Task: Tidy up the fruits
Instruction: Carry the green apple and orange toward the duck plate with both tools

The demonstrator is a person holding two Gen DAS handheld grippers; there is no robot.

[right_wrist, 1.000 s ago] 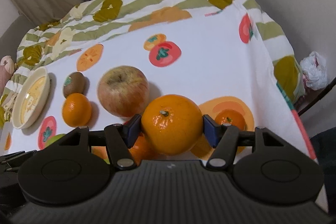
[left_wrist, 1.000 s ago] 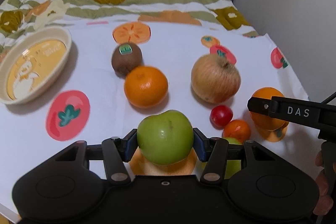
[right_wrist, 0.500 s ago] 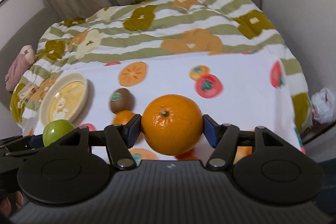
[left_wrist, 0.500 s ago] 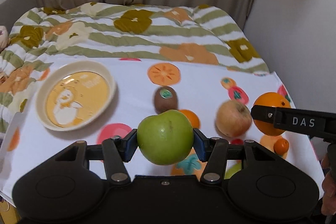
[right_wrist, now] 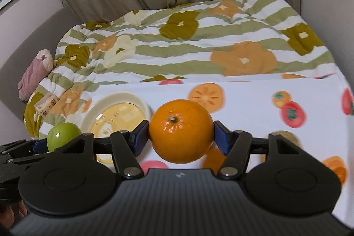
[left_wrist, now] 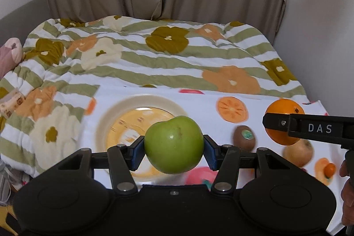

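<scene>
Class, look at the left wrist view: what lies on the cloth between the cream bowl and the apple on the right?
A kiwi with a green sticker lies between the bowl and the apple, in the left wrist view.

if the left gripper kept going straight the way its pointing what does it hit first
Probably the cream plate: the left gripper, shut on the green apple, points down at it. Depth is unclear, but nothing shows between them.

Right gripper (right_wrist: pixel 181 136) jaws clamp an orange (right_wrist: pixel 181 131) above the plate (right_wrist: pixel 119 103).
</scene>
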